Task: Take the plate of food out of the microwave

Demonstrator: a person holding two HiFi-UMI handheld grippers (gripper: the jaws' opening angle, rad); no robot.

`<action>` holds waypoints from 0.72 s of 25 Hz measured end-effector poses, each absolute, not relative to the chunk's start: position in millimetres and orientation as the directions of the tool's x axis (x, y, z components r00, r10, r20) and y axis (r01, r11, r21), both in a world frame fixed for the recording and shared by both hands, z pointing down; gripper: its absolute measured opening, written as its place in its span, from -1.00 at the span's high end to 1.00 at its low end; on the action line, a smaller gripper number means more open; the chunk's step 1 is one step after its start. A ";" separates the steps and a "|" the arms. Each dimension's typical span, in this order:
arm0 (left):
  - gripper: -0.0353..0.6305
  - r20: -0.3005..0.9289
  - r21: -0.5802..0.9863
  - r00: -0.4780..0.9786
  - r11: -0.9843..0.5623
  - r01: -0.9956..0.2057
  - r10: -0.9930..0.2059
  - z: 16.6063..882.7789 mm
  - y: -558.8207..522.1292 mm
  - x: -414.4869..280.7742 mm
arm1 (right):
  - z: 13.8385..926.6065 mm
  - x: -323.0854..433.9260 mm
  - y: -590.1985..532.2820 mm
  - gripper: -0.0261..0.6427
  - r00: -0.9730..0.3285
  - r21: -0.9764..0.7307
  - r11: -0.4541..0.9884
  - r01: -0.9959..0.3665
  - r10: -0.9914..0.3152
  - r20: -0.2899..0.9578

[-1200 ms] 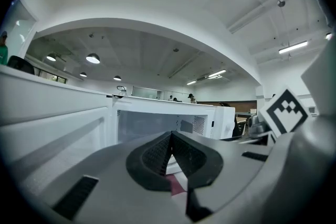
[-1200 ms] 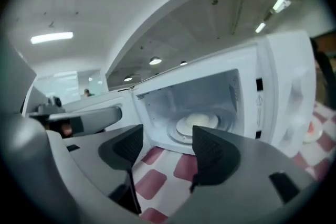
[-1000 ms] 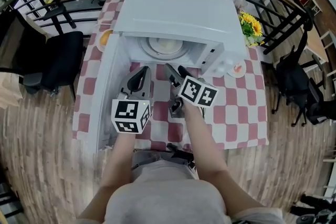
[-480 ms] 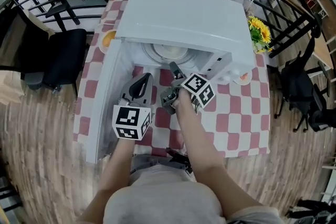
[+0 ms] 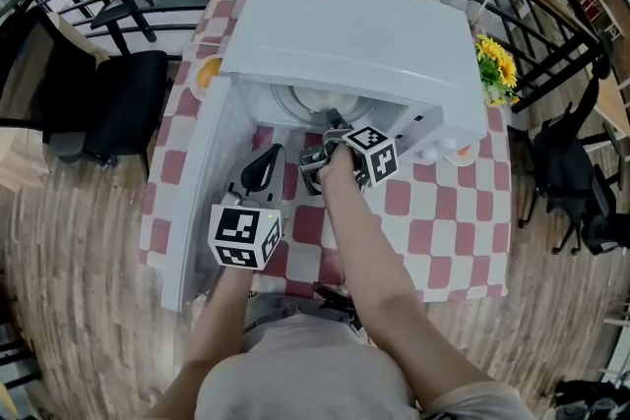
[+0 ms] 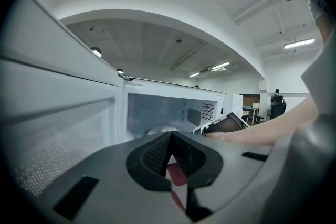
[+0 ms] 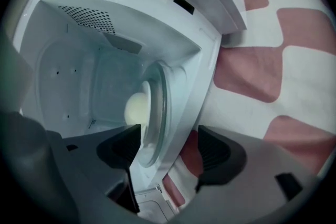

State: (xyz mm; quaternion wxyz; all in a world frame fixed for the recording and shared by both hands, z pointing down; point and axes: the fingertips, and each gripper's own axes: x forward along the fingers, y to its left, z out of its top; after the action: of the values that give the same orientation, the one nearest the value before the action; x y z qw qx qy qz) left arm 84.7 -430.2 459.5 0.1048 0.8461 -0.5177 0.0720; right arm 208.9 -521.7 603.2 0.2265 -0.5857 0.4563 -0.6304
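Your right gripper (image 7: 170, 157) sits at the mouth of the microwave (image 5: 345, 34), its jaws spread wide, just opened further, pinching nothing. The plate (image 7: 157, 107) with its pale food (image 7: 136, 107) lies inside, at centre frame. Your left gripper (image 5: 261, 167), lower left of it in the head view, is pressed together.

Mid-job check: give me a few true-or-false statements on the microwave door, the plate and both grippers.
1. The microwave door is open. True.
2. The plate of food sits out on the tablecloth. False: it is inside the microwave.
3. The right gripper has its jaws apart. True; they have just been opening and grip nothing.
4. The left gripper holds the plate. False: its jaws are together and empty, outside the microwave.
5. Yellow flowers stand beside the microwave. True.
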 end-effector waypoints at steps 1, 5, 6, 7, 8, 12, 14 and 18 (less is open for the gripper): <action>0.89 0.231 0.103 0.451 -0.439 -0.892 -0.862 459.3 -430.4 83.8 | 605.5 208.4 -523.2 -0.09 -0.208 -0.836 -0.497 -0.233 -0.814 0.542; 0.89 0.238 0.102 0.440 -0.428 -0.898 -0.866 459.9 -428.5 80.1 | 611.2 207.2 -527.2 -0.09 -0.201 -0.819 -0.545 -0.180 -0.794 0.573; 0.89 0.238 0.103 0.437 -0.425 -0.899 -0.867 460.4 -427.7 79.6 | 611.7 207.2 -528.2 -0.09 -0.200 -0.813 -0.555 -0.176 -0.788 0.582; 0.89 0.238 0.104 0.435 -0.423 -0.900 -0.868 461.0 -427.0 79.4 | 612.0 207.6 -529.1 -0.09 -0.198 -0.806 -0.566 -0.176 -0.781 0.592; 0.89 0.238 0.104 0.433 -0.421 -0.901 -0.869 461.7 -426.5 79.3 | 612.4 208.2 -530.1 -0.09 -0.195 -0.797 -0.577 -0.178 -0.774 0.603; 0.89 0.239 0.104 0.427 -0.414 -0.904 -0.872 463.2 -427.3 78.8 | 614.3 208.3 -535.5 -0.09 -0.192 -0.779 -0.605 -0.168 -0.755 0.627; 0.89 0.241 0.103 0.425 -0.413 -0.905 -0.872 463.7 -427.3 79.2 | 615.8 207.8 -538.9 -0.13 -0.198 -0.778 -0.608 -0.159 -0.752 0.629; 0.89 0.245 0.102 0.423 -0.410 -0.906 -0.872 465.0 -427.0 79.1 | 617.7 207.1 -542.2 -0.17 -0.215 -0.780 -0.609 -0.142 -0.750 0.625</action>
State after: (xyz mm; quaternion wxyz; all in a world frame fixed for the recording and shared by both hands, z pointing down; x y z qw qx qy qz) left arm 79.1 -427.0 465.0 0.1099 0.8363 -0.5317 0.0768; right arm 207.1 -542.2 617.7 0.2236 -0.5853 0.3814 -0.6797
